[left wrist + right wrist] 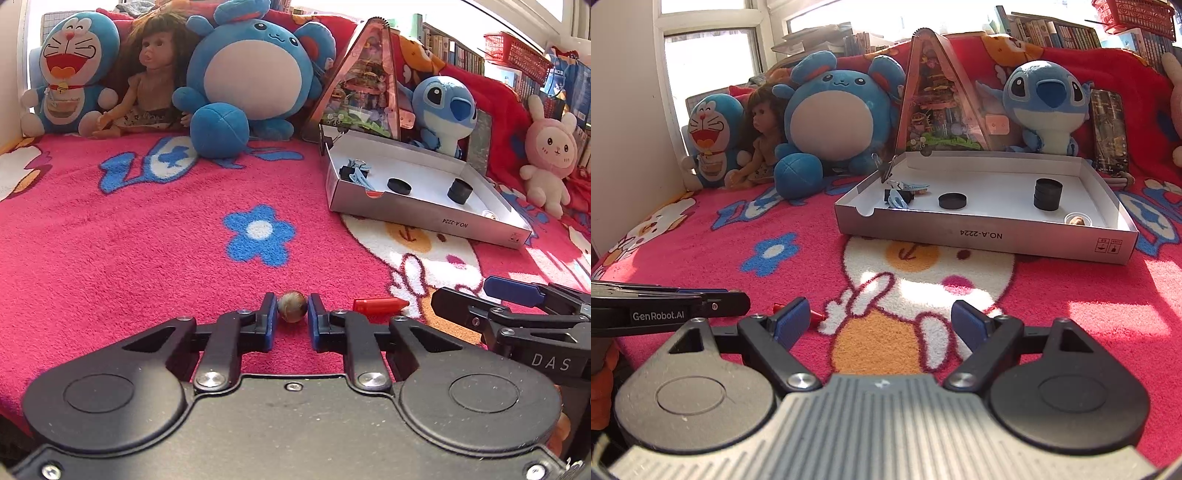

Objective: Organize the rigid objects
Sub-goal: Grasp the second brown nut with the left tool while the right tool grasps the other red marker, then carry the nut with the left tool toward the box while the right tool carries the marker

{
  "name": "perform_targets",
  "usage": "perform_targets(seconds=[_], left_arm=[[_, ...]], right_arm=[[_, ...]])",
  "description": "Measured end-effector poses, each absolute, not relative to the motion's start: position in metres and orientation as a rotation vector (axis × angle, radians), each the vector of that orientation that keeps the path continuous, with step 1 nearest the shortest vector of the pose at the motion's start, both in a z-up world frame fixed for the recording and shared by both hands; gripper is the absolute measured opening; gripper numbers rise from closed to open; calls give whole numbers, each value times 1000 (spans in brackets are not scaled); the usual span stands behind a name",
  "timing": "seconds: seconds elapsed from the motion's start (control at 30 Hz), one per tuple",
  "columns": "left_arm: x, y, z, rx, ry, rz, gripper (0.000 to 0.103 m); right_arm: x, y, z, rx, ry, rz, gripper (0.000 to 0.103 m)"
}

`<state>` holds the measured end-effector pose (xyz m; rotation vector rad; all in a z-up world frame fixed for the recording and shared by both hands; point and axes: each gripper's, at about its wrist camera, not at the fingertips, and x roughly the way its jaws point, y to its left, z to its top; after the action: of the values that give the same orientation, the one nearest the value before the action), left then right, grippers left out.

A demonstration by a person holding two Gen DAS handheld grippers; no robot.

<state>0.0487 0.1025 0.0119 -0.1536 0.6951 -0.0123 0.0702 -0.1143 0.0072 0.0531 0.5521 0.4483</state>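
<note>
A small brown marbled ball (pixel 292 308) rests on the pink blanket, and my left gripper (pixel 292 300) is shut on it, a blue pad pressed to each side. Just to its right lies a red crayon-shaped piece (pixel 380 305), which is half hidden behind a finger (pixel 792 321) in the right wrist view. My right gripper (pixel 882 315) hangs open over the blanket's white rabbit print with nothing between its fingers. A shallow silver box (pixel 960 236) further back holds a flat black disc (pixel 952 201), a stack of black discs (pixel 1048 194), some clips (pixel 899 192) and a small round piece (pixel 1078 220).
Plush toys and a doll (pixel 151 74) line the back of the bed, with a triangular display case (pixel 364 85) behind the box. A wall (pixel 628 147) closes off the left side. Bookshelves and a red basket (pixel 517 51) stand at the right. Pink blanket (pixel 147 240) spreads between me and the toys.
</note>
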Motion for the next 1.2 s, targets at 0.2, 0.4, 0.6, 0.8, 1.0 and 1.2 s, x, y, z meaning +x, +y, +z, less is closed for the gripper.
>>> perform_targets(seconds=[0.2,0.4,0.6,0.8,1.0,1.2], left_arm=[[52,103,17,-150,678,-28,17],[55,114,22,-143,660,1,17],[57,125,20,-153,666,26,17],[58,130,18,-159,671,34,17],[60,128,15,-163,682,34,17],[62,118,16,-146,690,25,17]], right_arm=[[55,-99,-1,66,531,427,90],[44,-75,-4,78,480,376,90],[42,-50,-10,51,456,321,88],[44,-33,-13,4,448,274,81],[50,-25,-14,-40,483,253,59],[53,-38,-11,-26,484,261,23]])
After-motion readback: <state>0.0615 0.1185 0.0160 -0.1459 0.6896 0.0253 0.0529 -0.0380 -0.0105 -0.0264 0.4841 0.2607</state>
